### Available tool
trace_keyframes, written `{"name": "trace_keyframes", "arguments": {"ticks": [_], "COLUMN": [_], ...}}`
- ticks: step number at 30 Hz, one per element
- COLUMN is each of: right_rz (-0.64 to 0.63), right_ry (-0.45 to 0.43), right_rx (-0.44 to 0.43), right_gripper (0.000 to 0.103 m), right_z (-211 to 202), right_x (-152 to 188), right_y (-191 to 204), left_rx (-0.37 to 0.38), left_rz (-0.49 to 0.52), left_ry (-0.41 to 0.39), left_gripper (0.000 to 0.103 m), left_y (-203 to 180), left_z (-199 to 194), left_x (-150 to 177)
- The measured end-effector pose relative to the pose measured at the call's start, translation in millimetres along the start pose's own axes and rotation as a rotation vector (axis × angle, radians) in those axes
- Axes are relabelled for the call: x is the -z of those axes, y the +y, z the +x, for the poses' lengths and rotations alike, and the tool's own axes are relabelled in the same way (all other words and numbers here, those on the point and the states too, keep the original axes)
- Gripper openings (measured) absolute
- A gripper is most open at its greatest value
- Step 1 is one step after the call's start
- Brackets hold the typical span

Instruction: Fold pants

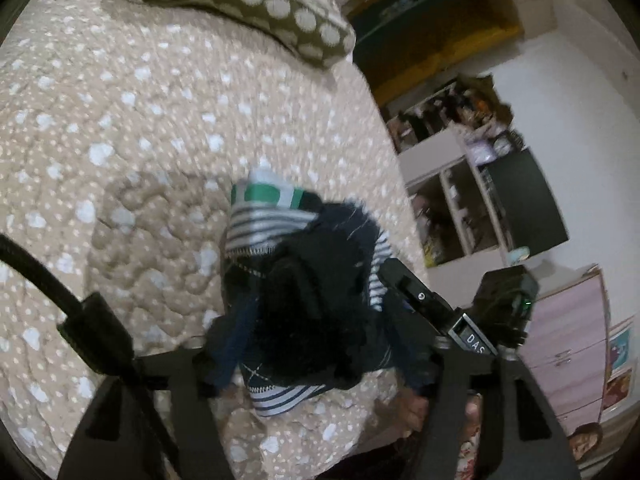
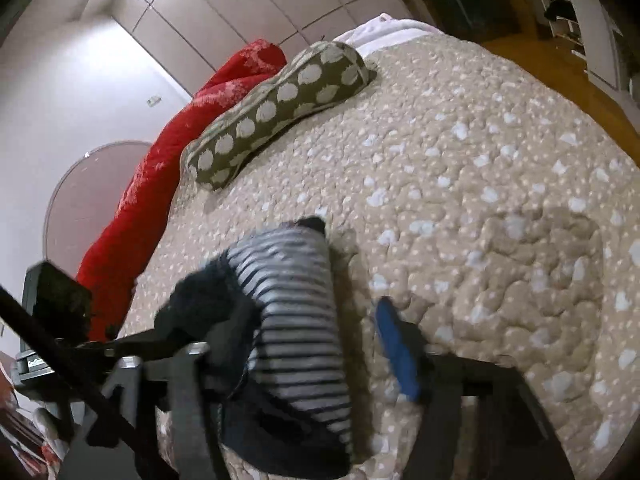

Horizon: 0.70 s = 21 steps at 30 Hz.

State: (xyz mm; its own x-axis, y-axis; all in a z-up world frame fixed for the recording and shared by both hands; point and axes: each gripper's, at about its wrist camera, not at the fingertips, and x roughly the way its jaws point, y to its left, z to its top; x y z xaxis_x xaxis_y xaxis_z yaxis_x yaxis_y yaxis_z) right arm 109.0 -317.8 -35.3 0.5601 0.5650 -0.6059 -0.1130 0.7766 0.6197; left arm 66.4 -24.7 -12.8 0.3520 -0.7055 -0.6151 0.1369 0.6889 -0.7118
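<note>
Pants, dark blue with a striped lining and a green-and-white band at the far end, bunched in a compact bundle on the dotted beige quilt near the bed's front edge. Left claw straddles the bundle: its jaws stand apart on either side of the cloth, and pressing contact cannot be confirmed because the fabric hides the fingertips. Right claw likewise stands open, its blue-padded finger clear of the cloth on the quilt side, the striped roll lying against the opposite finger.

Judged step: tidying or setting down the folded bundle. Done well, both claws would keep the layers stacked, edges aligned, and draw away without dragging the top fold open; loose knit of this kind will probably spring back if released unevenly.

Containers: none on the bed. A spotted pillow and a red blanket lie far off; distant shelves hold blurred items that cannot be identified.
</note>
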Motion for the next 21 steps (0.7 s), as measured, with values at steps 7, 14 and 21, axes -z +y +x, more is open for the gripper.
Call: {"name": "trace_keyframes", "arguments": {"ticks": [7, 14, 21], "right_rz": [0.125, 0.192, 0.187], "right_ry": [0.052, 0.088, 0.03], "right_rx": [-0.134, -0.217, -0.273], "right_gripper": [0.075, 0.034, 0.032], "right_z": [25, 37, 21], "right_x": [-10, -6, -26], "right_y": [-15, -7, 28], "left_rx": [-0.012, -0.083, -0.041], "left_rz": [0.055, 0.054, 0.044], "left_ry": [0.027, 0.089, 0.022], "left_gripper": [0.082, 0.04, 0.037], "left_y": [-2, -2, -13], "left_z": [26, 40, 4], "left_x": [1, -4, -35]}}
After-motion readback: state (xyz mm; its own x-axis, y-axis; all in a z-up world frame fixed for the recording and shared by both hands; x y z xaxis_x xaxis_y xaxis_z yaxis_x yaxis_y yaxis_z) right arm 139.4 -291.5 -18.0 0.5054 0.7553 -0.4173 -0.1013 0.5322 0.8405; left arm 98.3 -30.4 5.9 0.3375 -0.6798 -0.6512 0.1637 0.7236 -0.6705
